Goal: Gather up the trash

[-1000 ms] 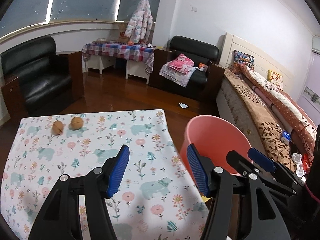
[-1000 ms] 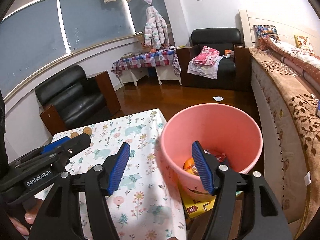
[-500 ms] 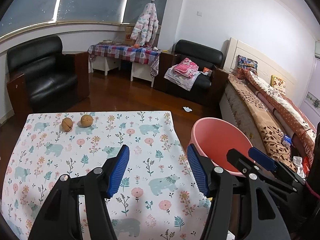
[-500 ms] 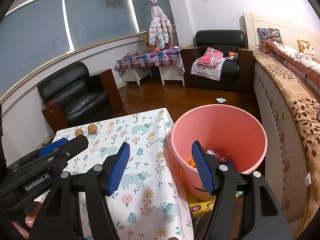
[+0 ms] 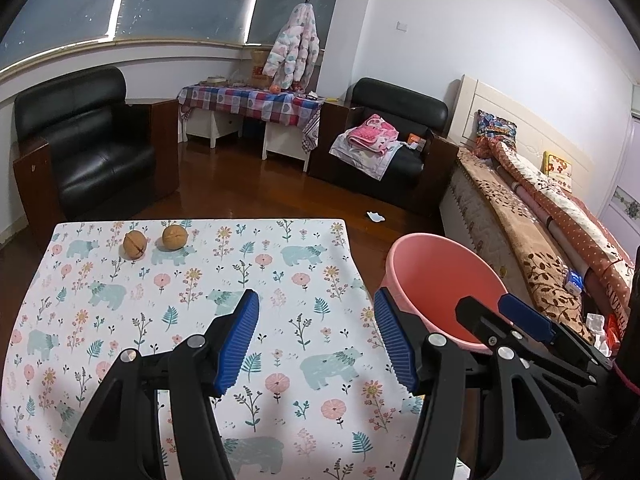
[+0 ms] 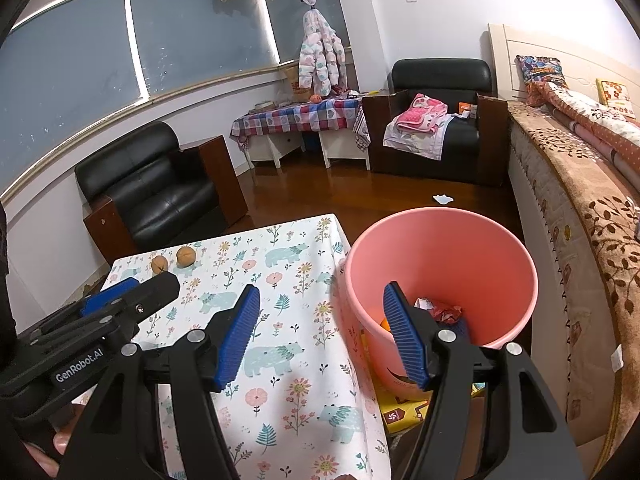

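Note:
Two walnuts (image 5: 154,240) (image 6: 174,260) lie at the far left of a table under a floral bear-print cloth (image 5: 192,320) (image 6: 276,312). A pink bin (image 5: 440,280) (image 6: 440,260) stands off the table's right edge, with crumpled wrappers (image 6: 440,312) at its bottom. My left gripper (image 5: 316,340) hangs open above the cloth's near half, nothing between its blue pads. My right gripper (image 6: 320,338) is open too, straddling the table's right edge and the bin's rim, empty. Each gripper shows at the edge of the other's view.
A scrap of white paper (image 5: 375,216) (image 6: 442,199) lies on the wooden floor beyond the bin. A bed (image 5: 540,240) runs along the right. Black armchairs (image 5: 88,140) (image 6: 436,120) and a low checked-cloth table (image 5: 252,100) stand farther back. A yellow box (image 6: 400,408) sits under the bin.
Both views have pulled back a little from the table and bin, so more floor shows. Jaw width is unchanged on both grippers.

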Demonstrator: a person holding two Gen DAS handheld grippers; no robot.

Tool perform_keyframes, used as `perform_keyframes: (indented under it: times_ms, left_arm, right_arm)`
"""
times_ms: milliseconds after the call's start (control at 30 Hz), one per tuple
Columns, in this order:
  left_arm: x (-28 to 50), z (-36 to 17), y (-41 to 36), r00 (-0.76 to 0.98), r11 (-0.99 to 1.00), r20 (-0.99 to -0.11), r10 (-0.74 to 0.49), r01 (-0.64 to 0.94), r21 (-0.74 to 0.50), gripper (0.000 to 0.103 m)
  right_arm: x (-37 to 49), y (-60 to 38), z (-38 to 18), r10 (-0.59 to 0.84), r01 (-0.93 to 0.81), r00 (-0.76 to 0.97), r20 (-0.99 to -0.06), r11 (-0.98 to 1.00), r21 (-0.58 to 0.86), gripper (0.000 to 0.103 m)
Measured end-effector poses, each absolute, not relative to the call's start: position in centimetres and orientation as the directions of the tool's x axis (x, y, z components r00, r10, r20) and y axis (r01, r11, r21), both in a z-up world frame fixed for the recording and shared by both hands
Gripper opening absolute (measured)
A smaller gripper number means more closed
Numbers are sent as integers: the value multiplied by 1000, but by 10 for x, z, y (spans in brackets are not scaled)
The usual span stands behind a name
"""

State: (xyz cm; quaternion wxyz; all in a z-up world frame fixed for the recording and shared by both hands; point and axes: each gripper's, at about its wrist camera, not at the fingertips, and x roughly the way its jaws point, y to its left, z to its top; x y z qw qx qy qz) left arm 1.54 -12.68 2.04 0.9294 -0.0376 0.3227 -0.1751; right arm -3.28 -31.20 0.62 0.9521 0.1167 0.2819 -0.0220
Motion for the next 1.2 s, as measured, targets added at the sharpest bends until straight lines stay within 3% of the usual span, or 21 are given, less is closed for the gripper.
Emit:
perform_keyframes:
  times_ms: [1200]
  left_arm:
    - [23,10,-119,739,949,-595,-315,262,-176,58]
  right_arm:
    - [-35,-308,6,38,97,842,-538,971,220,65]
